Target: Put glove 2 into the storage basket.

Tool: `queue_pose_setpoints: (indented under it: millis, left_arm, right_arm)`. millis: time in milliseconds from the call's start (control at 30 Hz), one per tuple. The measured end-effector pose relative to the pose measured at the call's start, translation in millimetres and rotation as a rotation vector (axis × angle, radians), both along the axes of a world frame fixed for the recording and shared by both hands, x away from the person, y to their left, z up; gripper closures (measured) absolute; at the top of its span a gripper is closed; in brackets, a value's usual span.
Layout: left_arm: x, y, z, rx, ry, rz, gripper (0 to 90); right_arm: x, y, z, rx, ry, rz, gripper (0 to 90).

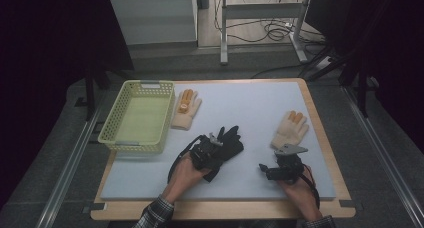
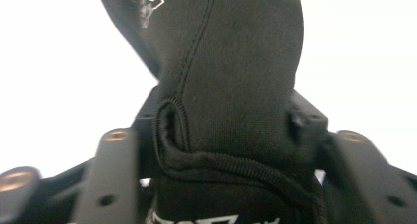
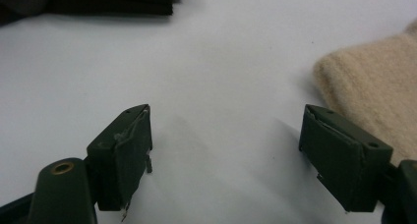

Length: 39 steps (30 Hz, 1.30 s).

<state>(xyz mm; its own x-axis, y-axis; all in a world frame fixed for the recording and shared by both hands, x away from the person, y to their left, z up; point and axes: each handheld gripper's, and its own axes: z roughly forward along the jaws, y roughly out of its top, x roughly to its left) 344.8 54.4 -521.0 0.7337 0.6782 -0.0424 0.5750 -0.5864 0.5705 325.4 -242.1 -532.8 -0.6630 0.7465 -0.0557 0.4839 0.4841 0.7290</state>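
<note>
High view. A person's two forearms enter from the bottom edge of a pale mat (image 1: pixel 260 113) laid on a wooden table (image 1: pixel 327 148). The left gripper (image 1: pixel 216 144) lies over a black glove (image 1: pixel 231 144) near the middle of the mat. The right gripper (image 1: pixel 264 169) rests on the mat well apart from it, just below a cream glove with orange fingertips (image 1: pixel 290 128). A second cream glove (image 1: pixel 186 108) lies just beside a yellow-green perforated basket (image 1: pixel 116 119) at the mat's left side.

Left gripper view. The black glove (image 2: pixel 231 76) runs up the middle between the two black jaws, its cuff hem and stitched loop low in the picture. Both jaws press against the fabric from either side, so the gripper is clamped on the glove.

Right gripper view. The right gripper (image 3: pixel 226 135) has its jaws set wide apart with bare mat (image 3: pixel 221 62) between them. The cream glove (image 3: pixel 378 81) lies just beside the right-hand jaw, without being gripped. The edge of the black glove (image 3: pixel 108 3) shows at the top left.
</note>
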Motion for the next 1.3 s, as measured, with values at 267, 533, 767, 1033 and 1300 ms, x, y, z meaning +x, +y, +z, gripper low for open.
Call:
queue_pose_setpoints:
  millis: [267,533,767,1033,1300]
  left_arm:
    - [1.2,14.8,11.2,-0.017,-0.026,0.005,66.3]
    - [9.9,47.2,58.1,-0.037,-0.086,0.075,65.2]
    - [21.5,82.0,94.4,-0.025,-0.13,0.161,64.3]
    - [37.4,135.4,118.4,0.026,-0.18,0.311,63.0]
    - [52.9,187.6,120.9,0.059,-0.158,0.427,62.0]
  right_arm:
    - [0.1,0.0,0.0,0.001,0.0,0.0,20.1]
    - [0.1,-0.2,0.1,0.001,0.001,0.001,20.1]
    - [0.1,-0.2,0.0,0.002,0.0,0.001,20.1]
    - [0.2,-0.2,0.0,0.001,-0.001,0.002,20.0]
    - [0.3,-0.2,-0.2,0.003,-0.003,0.002,20.0]
